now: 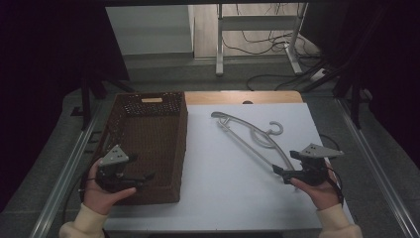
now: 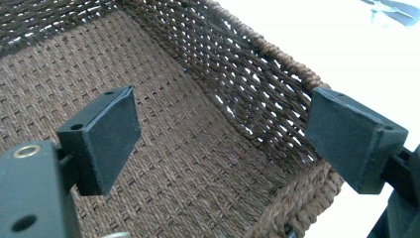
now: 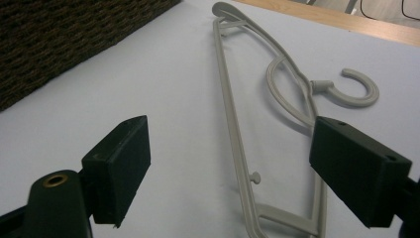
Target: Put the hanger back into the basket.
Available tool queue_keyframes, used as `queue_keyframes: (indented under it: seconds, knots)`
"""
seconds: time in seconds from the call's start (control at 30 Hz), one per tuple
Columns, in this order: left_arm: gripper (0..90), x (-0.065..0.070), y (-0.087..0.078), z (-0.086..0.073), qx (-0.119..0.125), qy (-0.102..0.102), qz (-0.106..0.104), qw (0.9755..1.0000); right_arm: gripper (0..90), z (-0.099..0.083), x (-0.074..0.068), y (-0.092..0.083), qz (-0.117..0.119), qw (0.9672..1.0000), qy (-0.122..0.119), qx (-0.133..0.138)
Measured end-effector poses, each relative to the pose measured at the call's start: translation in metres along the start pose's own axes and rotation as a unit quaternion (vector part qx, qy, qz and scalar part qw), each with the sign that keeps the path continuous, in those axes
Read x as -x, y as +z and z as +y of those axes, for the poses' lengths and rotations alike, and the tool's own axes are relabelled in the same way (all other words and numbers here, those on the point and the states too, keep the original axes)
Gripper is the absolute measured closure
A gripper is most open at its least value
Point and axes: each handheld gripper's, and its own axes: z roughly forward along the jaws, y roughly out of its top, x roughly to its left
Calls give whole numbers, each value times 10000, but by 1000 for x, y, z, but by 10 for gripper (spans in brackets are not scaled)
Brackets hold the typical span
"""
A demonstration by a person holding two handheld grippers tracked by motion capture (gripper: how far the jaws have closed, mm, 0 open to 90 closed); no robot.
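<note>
In the right gripper view the hanger (image 3: pixel 233 129) runs off the bottom edge, its near end hidden

A lab or test room — black curtains (image 1: pixel 44 59) hang along both sides. Beyond the tabletop's (image 1: pixel 223 163) far edge, loose cables (image 1: pixel 267 47) trail over bare floor around a metal stand (image 1: pixel 257 29).

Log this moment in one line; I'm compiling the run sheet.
left tool: open, over basket | right tool: open, at hanger near end | hanger: flat on table, unheld
</note>
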Motion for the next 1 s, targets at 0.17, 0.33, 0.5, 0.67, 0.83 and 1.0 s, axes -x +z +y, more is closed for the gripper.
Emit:
queue_keyframes:
  seconds: [0.17,0.33,0.5,0.67,0.83,1.0]
  knots:
    - [140,-1,-1,4,31,1,22,10000,168,0,1,5,60,9999,-62,-52]
    - [140,-2,-5,3,64,-31,52,10000,169,2,5,10,82,9999,-49,-98]
    - [137,-3,-8,0,41,-58,31,10000,174,6,0,13,61,9998,-108,-141]
    - [138,-1,-9,0,37,-17,21,10000,180,8,-4,12,-31,9998,-123,-179]
    - [139,-1,-7,1,-37,-10,20,10000,188,6,-2,12,-102,9996,-86,-260]
    - [140,-1,-6,1,-63,-35,43,10000,190,5,2,15,-61,9994,-76,-320]
